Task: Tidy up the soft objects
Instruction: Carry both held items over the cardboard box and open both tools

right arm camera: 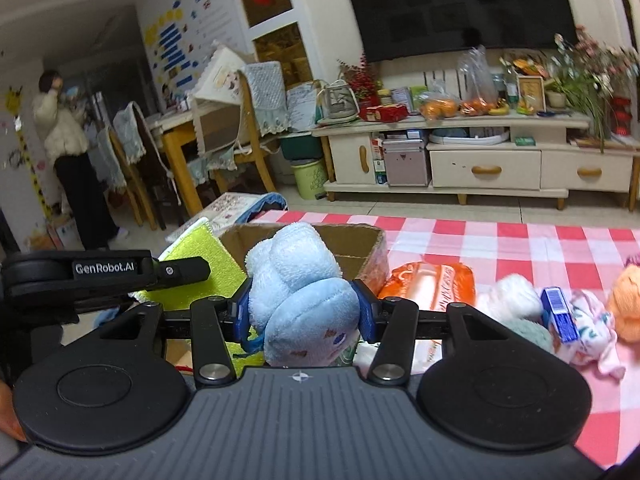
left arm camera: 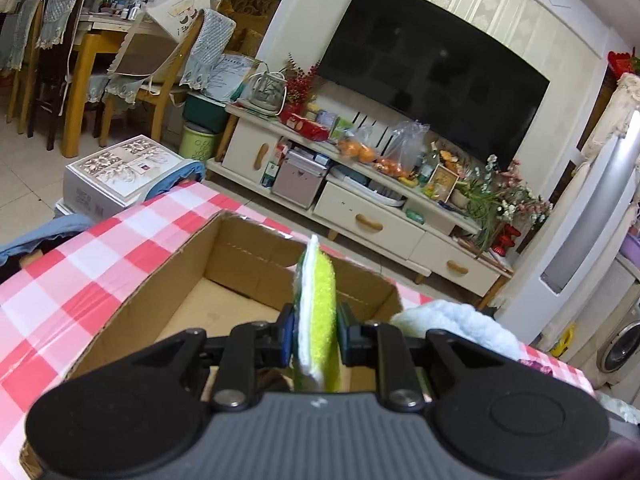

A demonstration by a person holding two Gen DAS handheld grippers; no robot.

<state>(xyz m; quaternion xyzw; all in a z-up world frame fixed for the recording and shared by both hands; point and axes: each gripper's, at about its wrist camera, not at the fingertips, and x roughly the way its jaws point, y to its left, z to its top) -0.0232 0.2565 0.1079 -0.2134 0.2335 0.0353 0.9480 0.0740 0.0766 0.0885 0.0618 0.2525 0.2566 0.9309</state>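
Two-layer sponge (left arm camera: 316,312), yellow-green and white, edge-up in left gripper (left arm camera: 314,330).

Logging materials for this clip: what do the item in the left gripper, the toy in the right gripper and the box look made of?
Sponge pad: yellow-green fibrous scouring face on white foam, apparently. Blue plush toy: fleecy fabric, fuzzy nap, stitched seams. Box: plain brown corrugated cardboard, raw matte edges.
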